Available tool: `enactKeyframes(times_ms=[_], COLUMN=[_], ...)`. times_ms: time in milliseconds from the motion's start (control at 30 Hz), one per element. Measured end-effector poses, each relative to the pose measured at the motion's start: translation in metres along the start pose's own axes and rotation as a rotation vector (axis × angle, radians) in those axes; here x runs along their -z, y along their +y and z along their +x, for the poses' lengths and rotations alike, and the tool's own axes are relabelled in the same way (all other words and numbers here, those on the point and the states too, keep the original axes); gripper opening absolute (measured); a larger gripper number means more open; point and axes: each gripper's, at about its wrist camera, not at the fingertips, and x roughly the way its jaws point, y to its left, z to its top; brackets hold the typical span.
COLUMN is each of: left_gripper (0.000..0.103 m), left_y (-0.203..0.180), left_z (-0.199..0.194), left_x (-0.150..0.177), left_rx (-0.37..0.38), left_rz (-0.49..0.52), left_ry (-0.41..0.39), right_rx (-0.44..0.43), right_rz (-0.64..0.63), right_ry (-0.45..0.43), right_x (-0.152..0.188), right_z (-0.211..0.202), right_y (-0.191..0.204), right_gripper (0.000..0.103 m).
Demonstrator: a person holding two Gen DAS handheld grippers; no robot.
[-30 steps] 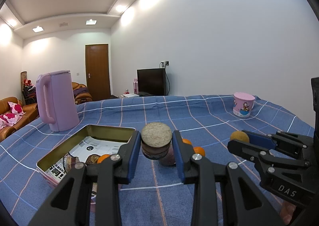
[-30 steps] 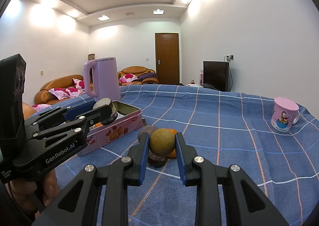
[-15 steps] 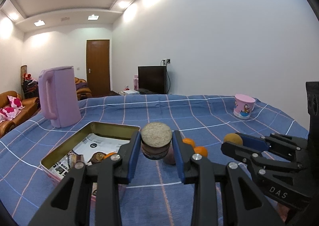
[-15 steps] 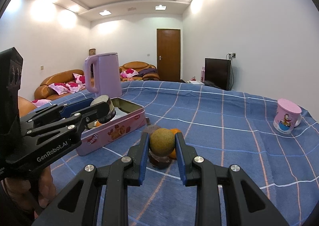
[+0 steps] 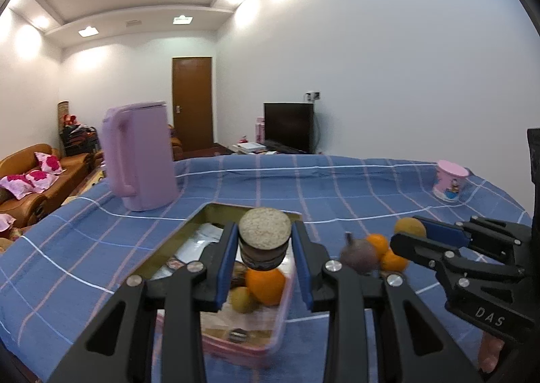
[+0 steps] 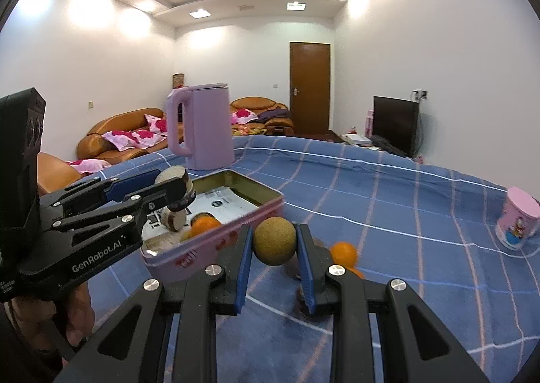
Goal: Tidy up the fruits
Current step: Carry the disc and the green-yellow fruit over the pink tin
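- Both claws have travelled toward the tin since the earlier frames, each with its load; the tin now sits under the left claw, where before it lay off to the left
- Lilac plastic jug [image 5: 140, 157] stands upright at the far left of the counter [image 5: 337, 187], which is spread with a blue checked cloth; it is well apart from the fruit
- Shallow pink tin with a gold inside [image 5: 219, 211] lies open; an orange [image 5: 265, 285] and a small greenish fruit [image 5: 241, 298] already rest in it on printed paper
- Left claw [image 5: 265, 241] is clamped on a short brown cylinder with a pale rough top [image 5: 265, 227], held above the tin's near end
- Dark purple round fruit [image 5: 359, 254] and two small oranges [image 5: 378, 243] wait on the cloth just right of the tin
- Right claw [image 6: 275, 246] is clamped on a tan, rough-skinned ball of fruit [image 6: 275, 241], beside the tin's near wall and not yet over it
- Pink printed cup [image 5: 450, 180] stands far right, uninvolved
- Step in hand, as I judge it: carrying both pieces to the tin; next the left claw should lower and open over a bare patch, clear of the orange; the right must first cross the rim
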Motion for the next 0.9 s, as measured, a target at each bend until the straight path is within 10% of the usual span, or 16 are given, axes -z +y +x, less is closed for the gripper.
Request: enactKeyframes(times_ms=[900], left_gripper=[0.034], left_y=[0.084], left_z=[0.026], left_x=[0.013], left_rx=[-0.194], left_rz=[-0.063], left_ry=[0.158], right_rx=[-0.156], right_rz=[-0.104], right_ry=[0.109], right_x=[-0.033], right_z=[0.099], right_y=[0.077], right_gripper=[0.028])
